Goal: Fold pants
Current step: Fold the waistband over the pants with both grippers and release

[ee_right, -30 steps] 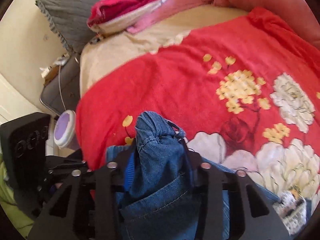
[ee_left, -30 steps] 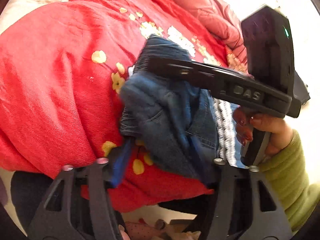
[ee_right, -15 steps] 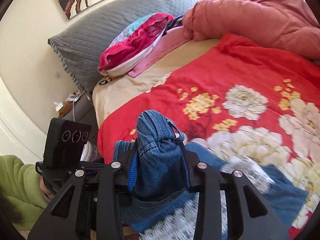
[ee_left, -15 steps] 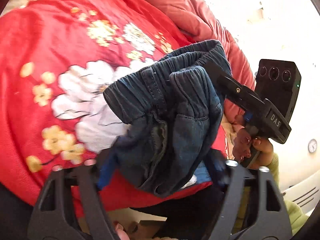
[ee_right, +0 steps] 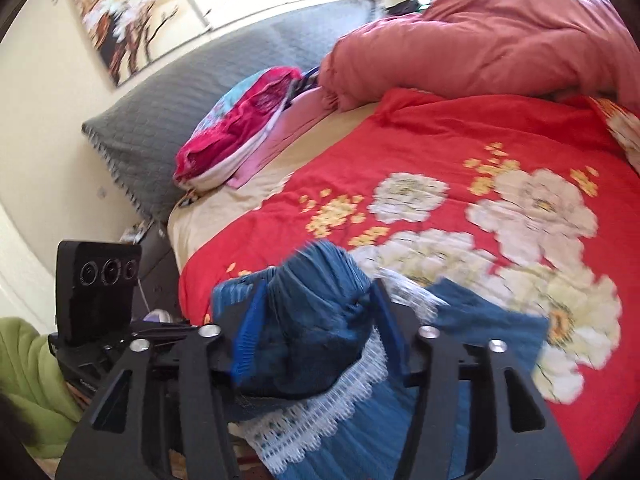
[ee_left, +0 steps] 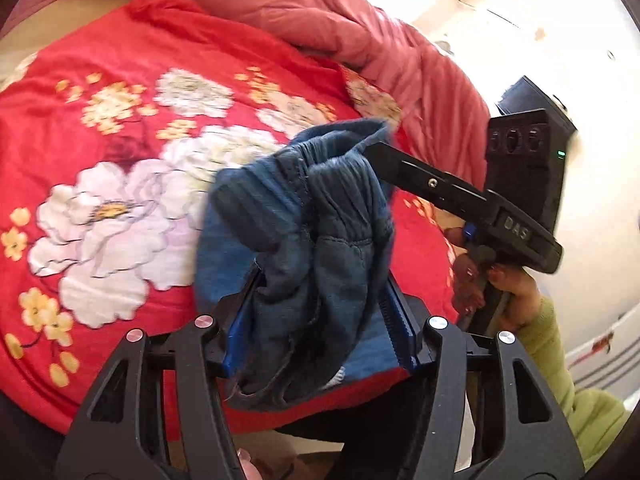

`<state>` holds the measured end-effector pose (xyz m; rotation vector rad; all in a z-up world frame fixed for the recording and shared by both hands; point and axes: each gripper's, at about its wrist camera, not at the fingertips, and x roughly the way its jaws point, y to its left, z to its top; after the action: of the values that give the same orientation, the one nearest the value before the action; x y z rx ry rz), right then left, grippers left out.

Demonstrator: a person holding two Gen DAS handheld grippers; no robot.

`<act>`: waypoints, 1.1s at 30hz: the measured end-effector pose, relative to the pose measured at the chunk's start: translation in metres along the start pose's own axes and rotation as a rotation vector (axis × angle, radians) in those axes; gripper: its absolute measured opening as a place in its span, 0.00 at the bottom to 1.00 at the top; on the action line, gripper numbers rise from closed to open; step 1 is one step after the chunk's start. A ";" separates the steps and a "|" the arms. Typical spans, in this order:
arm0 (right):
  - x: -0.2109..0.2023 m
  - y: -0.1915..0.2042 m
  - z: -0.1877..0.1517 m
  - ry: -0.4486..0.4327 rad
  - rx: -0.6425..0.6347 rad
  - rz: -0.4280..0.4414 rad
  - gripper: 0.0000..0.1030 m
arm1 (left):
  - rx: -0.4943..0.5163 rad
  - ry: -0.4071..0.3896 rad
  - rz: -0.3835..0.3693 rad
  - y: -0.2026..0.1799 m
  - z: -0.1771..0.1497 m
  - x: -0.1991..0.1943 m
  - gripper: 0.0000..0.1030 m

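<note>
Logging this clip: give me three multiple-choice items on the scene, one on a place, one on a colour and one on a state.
1. The pink-and-white bundle of clothes lies
A. against the grey pillow
B. on the floor
C. on top of the pants

2. The ground colour of the flowered blanket is
A. blue
B. red
C. green

3. The pants are
A. spread flat on the bed
B. hanging on a hanger
C. bunched up and raised off the blanket

Answers:
1 A: the bundle of clothes rests against the grey pillow at the head of the bed.
2 B: the blanket is red with white and yellow flowers.
3 C: the pants sit crumpled between the jaws of the left gripper, which have just been closing, with the waistband up off the blanket.
</note>
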<state>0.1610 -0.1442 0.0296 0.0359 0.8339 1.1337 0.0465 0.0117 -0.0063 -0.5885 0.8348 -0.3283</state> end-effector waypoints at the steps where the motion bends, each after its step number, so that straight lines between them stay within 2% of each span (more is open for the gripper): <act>1: -0.005 -0.006 -0.004 -0.007 0.015 -0.017 0.56 | 0.014 0.012 -0.018 -0.005 -0.001 0.003 0.48; 4: -0.018 -0.022 -0.023 -0.001 0.067 -0.101 0.60 | 0.080 0.066 -0.068 -0.026 -0.012 0.018 0.48; 8: -0.026 -0.035 -0.043 -0.005 0.143 -0.140 0.62 | 0.125 0.161 -0.087 -0.039 -0.030 0.047 0.48; 11: -0.023 -0.032 -0.048 0.004 0.148 -0.143 0.64 | 0.144 0.197 -0.069 -0.041 -0.040 0.058 0.48; 13: -0.014 -0.027 -0.049 0.042 0.118 -0.176 0.65 | 0.148 0.201 -0.068 -0.042 -0.044 0.059 0.48; 15: -0.006 -0.021 -0.051 0.085 0.066 -0.232 0.63 | 0.144 0.197 -0.072 -0.041 -0.044 0.055 0.48; 17: 0.003 -0.021 -0.058 0.155 0.009 -0.373 0.61 | 0.138 0.192 -0.074 -0.039 -0.043 0.051 0.48; 18: 0.004 -0.025 -0.061 0.168 0.007 -0.390 0.62 | 0.135 0.190 -0.072 -0.038 -0.043 0.050 0.48; 21: 0.003 -0.035 -0.067 0.151 0.071 -0.365 0.62 | 0.136 0.186 -0.065 -0.038 -0.044 0.045 0.48; 28: -0.011 -0.026 -0.060 0.103 0.087 -0.367 0.63 | 0.136 0.171 -0.022 -0.038 -0.037 0.035 0.49; 33: -0.035 -0.018 -0.055 0.048 0.100 -0.389 0.65 | 0.161 0.150 0.013 -0.042 -0.034 0.027 0.56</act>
<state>0.1364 -0.2014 0.0025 -0.0693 0.8946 0.7295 0.0357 -0.0470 -0.0149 -0.4120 0.9458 -0.4276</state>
